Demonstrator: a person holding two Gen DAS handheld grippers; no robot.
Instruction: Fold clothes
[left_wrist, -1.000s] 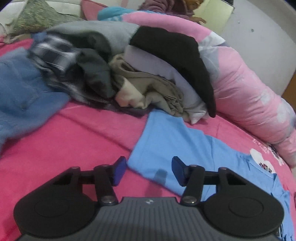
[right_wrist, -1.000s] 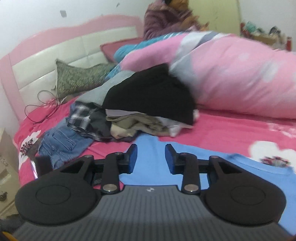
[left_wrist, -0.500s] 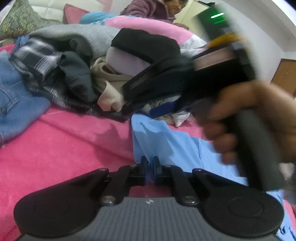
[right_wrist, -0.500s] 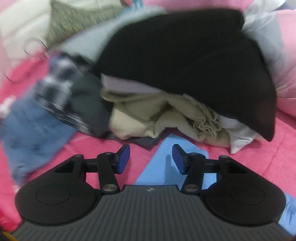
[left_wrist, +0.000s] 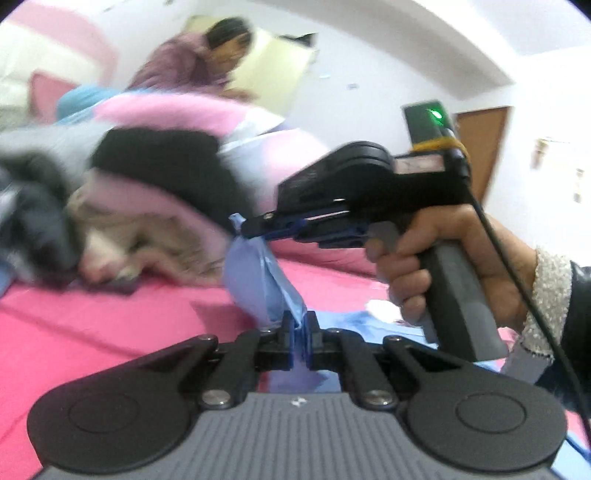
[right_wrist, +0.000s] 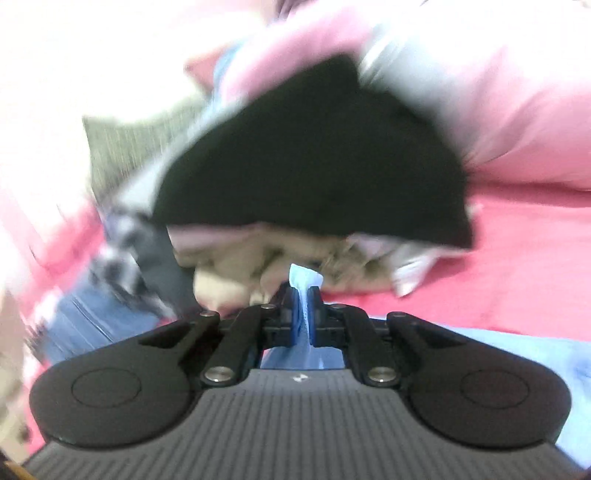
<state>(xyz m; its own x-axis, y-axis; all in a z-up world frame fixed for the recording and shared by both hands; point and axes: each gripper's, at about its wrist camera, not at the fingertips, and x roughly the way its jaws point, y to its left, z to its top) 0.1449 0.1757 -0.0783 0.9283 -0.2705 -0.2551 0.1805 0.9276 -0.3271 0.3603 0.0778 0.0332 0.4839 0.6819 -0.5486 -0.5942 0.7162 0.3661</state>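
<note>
Bed (left_wrist: 110, 317): pink sheet, low in both views, with the shirt lying on it.
Shirt (left_wrist: 258, 280): light blue. In the left view it rises from the bottom middle up to the centre; more of it lies flat at the lower right.
Pile (left_wrist: 155, 206): clothes heaped just behind the shirt, left of centre. A black one (right_wrist: 314, 170) is on top, tan ones under it. It fills the middle of the right view and hides the bed behind it.
Pillow (right_wrist: 517, 110): big and pink, behind the pile, upper right.
Person (left_wrist: 199, 62): far back, top of the left view, blurry.
Left tongs (left_wrist: 300, 332): pressed together on a fold of the shirt.
Right tongs (right_wrist: 303, 314): pressed together on the shirt's top corner. In the left view a hand (left_wrist: 443, 266) holds them at the right.
</note>
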